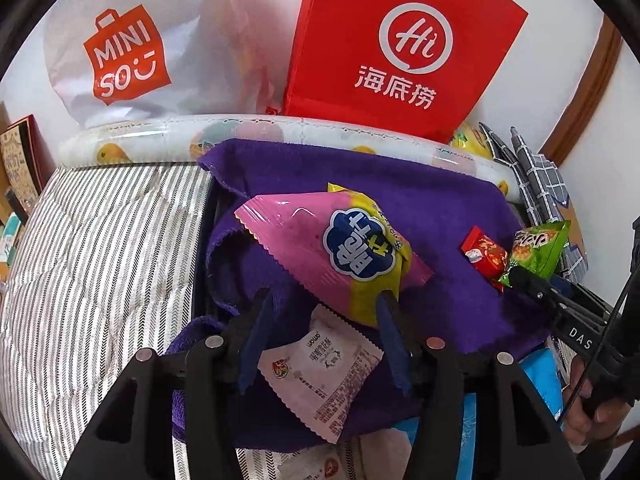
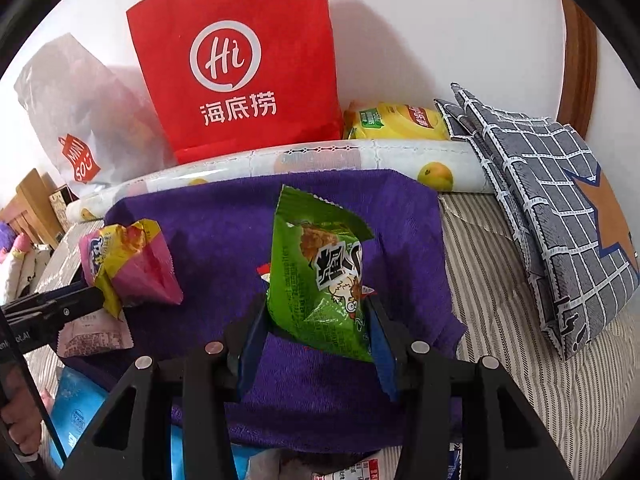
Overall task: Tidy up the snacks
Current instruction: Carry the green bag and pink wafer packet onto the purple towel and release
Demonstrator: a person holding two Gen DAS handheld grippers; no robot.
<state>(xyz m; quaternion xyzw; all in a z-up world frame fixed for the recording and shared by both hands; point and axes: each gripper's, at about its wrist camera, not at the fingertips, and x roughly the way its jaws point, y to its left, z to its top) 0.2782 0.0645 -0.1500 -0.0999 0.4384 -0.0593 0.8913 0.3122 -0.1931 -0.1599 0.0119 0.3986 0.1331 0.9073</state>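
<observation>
On the striped bed, a purple cloth [image 2: 224, 232] lies spread. The right gripper [image 2: 318, 344] clamps the green packet [image 2: 316, 276]; the left gripper [image 1: 324, 336], fingers parted, barely touches the pink packet [image 1: 320, 248], which could slip free.

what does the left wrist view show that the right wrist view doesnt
Only the left wrist view shows the small red snack packet on the purple cloth beside the green packet, and the full front of the white MINISO bag.

Only the right wrist view shows the yellow snack bag in full behind the fruit-print roll, and the grey checked fabric bag whole.

Both show the red Haidilao bag, the purple cloth, the pink-and-yellow snack packet at the left gripper, and the green snack packet held in the right gripper.
</observation>
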